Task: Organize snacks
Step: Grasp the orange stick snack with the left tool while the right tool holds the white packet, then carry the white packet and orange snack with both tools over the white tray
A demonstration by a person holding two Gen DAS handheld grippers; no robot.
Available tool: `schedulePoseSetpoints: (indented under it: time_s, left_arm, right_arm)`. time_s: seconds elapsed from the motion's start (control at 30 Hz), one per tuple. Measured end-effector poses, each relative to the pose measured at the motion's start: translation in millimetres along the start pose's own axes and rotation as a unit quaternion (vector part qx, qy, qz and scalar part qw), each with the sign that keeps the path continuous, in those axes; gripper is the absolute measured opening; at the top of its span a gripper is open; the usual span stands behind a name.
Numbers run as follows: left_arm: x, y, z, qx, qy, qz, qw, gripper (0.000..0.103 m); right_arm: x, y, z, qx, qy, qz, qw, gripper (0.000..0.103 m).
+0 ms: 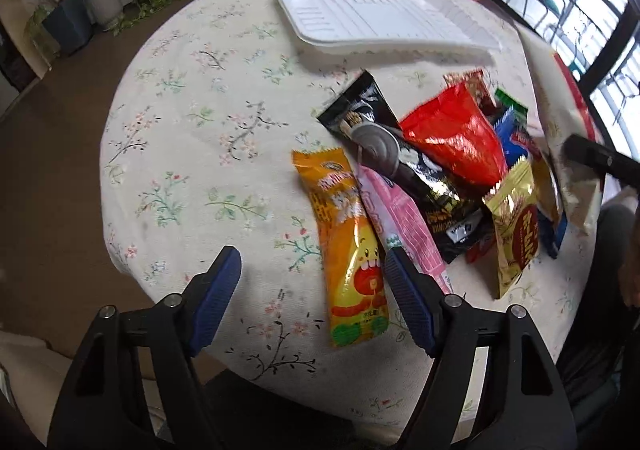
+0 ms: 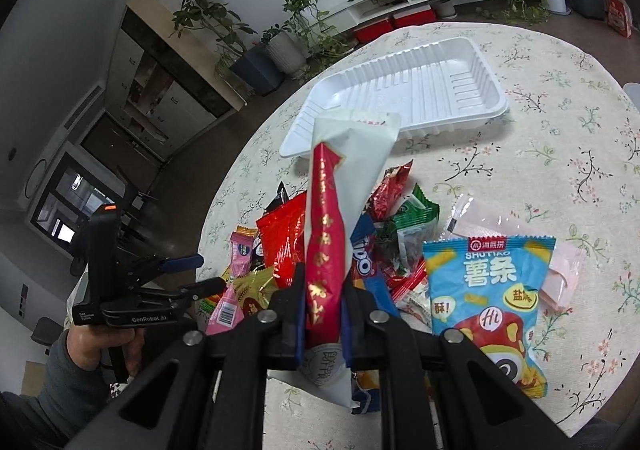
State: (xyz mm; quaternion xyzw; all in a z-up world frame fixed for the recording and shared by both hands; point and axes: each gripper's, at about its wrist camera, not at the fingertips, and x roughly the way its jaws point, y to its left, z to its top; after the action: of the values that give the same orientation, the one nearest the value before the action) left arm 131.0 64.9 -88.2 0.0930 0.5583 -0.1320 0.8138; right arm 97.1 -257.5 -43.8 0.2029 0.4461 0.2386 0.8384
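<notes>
A heap of snack packs lies on the floral table. My left gripper (image 1: 311, 252) hangs open above its near-left edge, with an orange pack (image 1: 352, 242) lying flat below, between the fingers, and a pink pack (image 1: 400, 222) under the right finger. Neither pad presses on them. Behind are a black pack (image 1: 384, 138), a red pack (image 1: 456, 138) and a gold pack (image 1: 516, 226). My right gripper (image 2: 322, 290) is shut on a long white-and-red pack (image 2: 332, 210), lifted over the heap. The white tray (image 1: 360, 10) (image 2: 420, 90) beyond holds nothing. The left gripper (image 2: 208, 272) shows at left.
A blue chips pack (image 2: 488, 290), a green pack (image 2: 416, 214) and a pale pink pack (image 2: 560, 266) lie right of the heap. The round table's edge (image 1: 120, 170) drops to brown floor. Potted plants (image 2: 280, 46) and a low white cabinet stand beyond. A person's hand (image 2: 92, 346) holds the left gripper.
</notes>
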Motion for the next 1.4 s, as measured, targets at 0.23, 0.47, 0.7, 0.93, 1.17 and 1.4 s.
schedulePoseSetpoints:
  time_s: [0.23,0.47,0.7,0.93,1.17,1.4]
  left_arm:
    - [27,-2,9,0.001,0.023,0.008,0.9997,0.073]
    - [34,7,17,-0.011,0.019,-0.008,0.9997,0.049]
    - [26,-3,12,0.008,0.003,-0.016,0.9998,0.020]
    - [12,2,-3,-0.011,-0.013,-0.028,0.9995,0.015]
    - [-7,18,-14,-0.044,-0.035,-0.057,0.9967,0.015]
    - [-32,26,-14,-0.079,-0.072,-0.113,0.9878,0.015]
  right_arm:
    - [2,2,-1,-0.009,0.002,-0.002,1.000,0.015]
    - [1,7,-3,-0.024,0.001,-0.012,1.000,0.015]
    - [-5,7,-4,-0.017,-0.008,-0.003,1.000,0.015]
    - [-11,8,-6,-0.017,-0.013,-0.006,1.000,0.015]
    - [-15,13,-6,-0.019,-0.022,-0.006,1.000,0.015]
    - [-24,6,-1,-0.004,-0.035,-0.007,0.999,0.015]
